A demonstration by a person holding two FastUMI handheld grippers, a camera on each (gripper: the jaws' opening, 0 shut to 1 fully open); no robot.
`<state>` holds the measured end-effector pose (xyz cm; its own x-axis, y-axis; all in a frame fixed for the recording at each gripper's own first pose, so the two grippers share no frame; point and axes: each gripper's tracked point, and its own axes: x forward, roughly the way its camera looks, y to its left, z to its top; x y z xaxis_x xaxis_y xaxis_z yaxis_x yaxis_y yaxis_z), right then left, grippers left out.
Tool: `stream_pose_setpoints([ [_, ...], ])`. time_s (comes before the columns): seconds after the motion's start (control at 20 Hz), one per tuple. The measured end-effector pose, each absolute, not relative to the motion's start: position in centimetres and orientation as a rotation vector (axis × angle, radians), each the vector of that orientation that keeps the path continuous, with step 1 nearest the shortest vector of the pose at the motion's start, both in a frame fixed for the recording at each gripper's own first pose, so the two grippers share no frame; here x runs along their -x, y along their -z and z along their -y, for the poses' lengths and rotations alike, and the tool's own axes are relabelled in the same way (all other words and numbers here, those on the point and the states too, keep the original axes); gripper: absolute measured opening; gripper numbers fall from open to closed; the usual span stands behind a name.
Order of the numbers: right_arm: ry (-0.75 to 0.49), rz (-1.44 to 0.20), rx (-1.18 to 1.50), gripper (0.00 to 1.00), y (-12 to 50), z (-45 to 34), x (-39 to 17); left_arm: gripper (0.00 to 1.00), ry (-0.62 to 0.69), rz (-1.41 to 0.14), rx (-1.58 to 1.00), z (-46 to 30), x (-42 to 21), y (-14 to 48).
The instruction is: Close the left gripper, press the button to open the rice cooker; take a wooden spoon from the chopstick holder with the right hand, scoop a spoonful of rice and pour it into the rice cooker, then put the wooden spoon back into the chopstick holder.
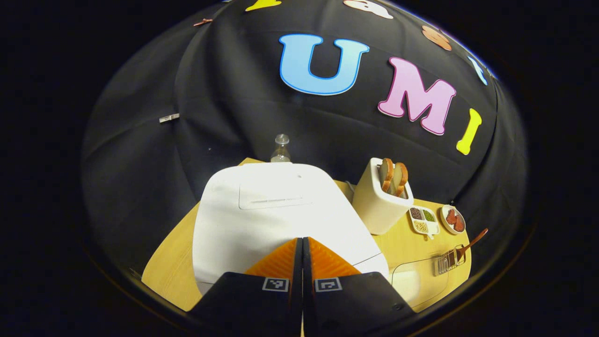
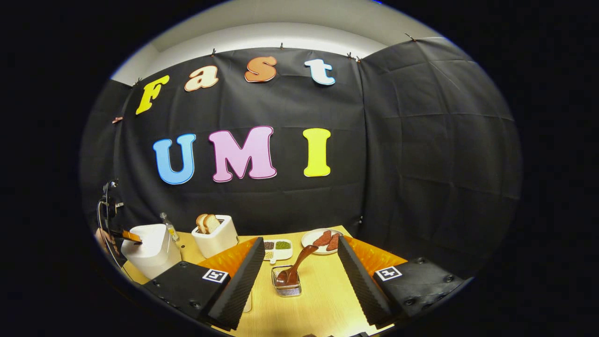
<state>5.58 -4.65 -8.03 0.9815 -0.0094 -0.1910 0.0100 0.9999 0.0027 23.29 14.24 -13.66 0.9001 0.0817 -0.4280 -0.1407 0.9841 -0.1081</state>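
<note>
"Wooden spoon [image 2: 299, 263] first! Where is it?"

"It stands in the little see-through chopstick holder [image 2: 286, 283] on the table [image 2: 323, 299], bowl end down, handle leaning up to the right. The right gripper [image 2: 299, 276] hangs in front of it with its fingers spread wide, one on each side, not touching."

"Is the spoon hard to hold?"

"I think it's light and stiff, and a bit smooth. Best to pinch the handle up high, where it sticks out of the holder. The holder looks light too, so it might tip."

"And the rice cooker [image 1: 276, 210]?"

"It's big, white and smooth, on the left side of the table beside the toaster [image 1: 381, 201]. Its lid looks shut. The left gripper [image 1: 302, 255] is squeezed tight with nothing in it. It points down at the cooker's front edge, right over it."

"Is it pushing the button?"

"I can't tell. The fingers hide that spot."
</note>
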Motion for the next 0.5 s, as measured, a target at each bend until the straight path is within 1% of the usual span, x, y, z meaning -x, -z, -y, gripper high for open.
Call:
stream_pose_setpoints([
  [0.3,-0.027,-0.219,0.002,0.98,9.1,3.9,-6.3,0.07,-0.139,-0.423,0.205,-14.3,-23.0,14.3],
  [0.5,-0.052,-0.228,-0.003,0.98,9.8,3.3,-6.4,0.07,-0.161,-0.431,0.179,-14.0,-22.9,15.1],
])
